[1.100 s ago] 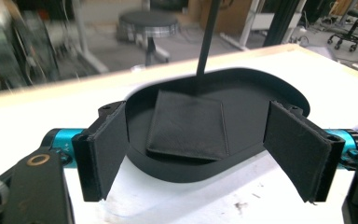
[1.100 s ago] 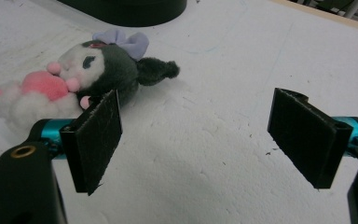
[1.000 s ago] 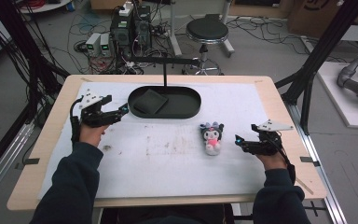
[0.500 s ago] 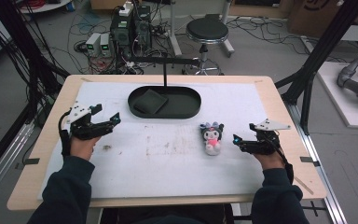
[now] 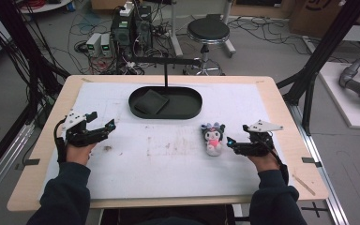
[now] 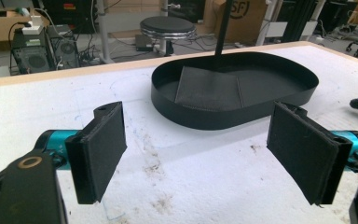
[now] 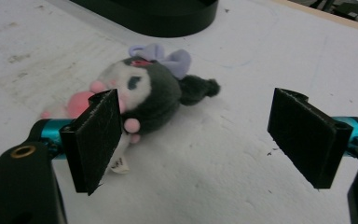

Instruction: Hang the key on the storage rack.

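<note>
A small plush doll point(image 5: 213, 137) with a black hood, lilac bow and pink front lies on the white table cover, right of centre. My right gripper point(image 5: 232, 142) is open just to its right, jaws pointing at it. In the right gripper view the plush doll point(image 7: 144, 95) lies beyond the left jaw, with nothing between the jaws. My left gripper point(image 5: 107, 126) is open at the table's left side with nothing in it. A black oval tray point(image 5: 193, 110) holding a folded dark cloth point(image 5: 150, 102) sits at the back centre; the left gripper view has the tray point(image 6: 205, 119) ahead of the jaws.
A black post point(image 5: 166, 75) with a crossbar stands behind the tray. The white cover point(image 5: 168, 159) is stained in the middle. The wooden table edge point(image 5: 304, 159) runs close to my right hand. A stool point(image 5: 208, 32) and computers stand on the floor beyond.
My left gripper has drawn back from beside the tray toward the near left of the table. The right gripper and the doll have stayed put.
</note>
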Tool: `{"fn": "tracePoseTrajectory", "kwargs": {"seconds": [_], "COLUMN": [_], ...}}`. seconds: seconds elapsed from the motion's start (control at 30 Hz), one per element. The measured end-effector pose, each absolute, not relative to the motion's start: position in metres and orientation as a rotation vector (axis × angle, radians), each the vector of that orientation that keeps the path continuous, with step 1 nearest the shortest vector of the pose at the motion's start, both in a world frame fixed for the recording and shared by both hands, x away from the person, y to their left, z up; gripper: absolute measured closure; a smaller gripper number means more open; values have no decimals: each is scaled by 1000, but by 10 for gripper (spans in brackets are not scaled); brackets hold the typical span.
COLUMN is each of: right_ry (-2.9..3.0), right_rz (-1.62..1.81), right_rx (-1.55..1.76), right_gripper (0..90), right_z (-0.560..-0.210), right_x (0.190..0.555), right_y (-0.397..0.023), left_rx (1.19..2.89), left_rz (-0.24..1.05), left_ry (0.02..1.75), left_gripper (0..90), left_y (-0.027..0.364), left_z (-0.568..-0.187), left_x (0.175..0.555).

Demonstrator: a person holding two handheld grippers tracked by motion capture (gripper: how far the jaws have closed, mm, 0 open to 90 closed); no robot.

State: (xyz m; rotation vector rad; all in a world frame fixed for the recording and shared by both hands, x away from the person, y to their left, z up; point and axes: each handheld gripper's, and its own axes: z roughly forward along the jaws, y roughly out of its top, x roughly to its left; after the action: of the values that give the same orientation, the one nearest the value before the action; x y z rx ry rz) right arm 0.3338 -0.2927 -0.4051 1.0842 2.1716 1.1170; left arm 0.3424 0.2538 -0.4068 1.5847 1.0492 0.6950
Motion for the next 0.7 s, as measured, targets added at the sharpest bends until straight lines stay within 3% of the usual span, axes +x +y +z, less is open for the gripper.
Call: {"fn": "tracePoseTrajectory", "kwargs": {"seconds": [0.7], "right_ry": [2259], "right_rz": [889], "right_rx": [1055], "right_gripper": [178], "right_z": [-430], "right_x": [342], "right_y": [-206], "left_rx": [1638], "left_rz": [682], "left_ry": [1048], "left_gripper": [216], "left_y": [249], "left_z": [-411], "left_x": [342]}}
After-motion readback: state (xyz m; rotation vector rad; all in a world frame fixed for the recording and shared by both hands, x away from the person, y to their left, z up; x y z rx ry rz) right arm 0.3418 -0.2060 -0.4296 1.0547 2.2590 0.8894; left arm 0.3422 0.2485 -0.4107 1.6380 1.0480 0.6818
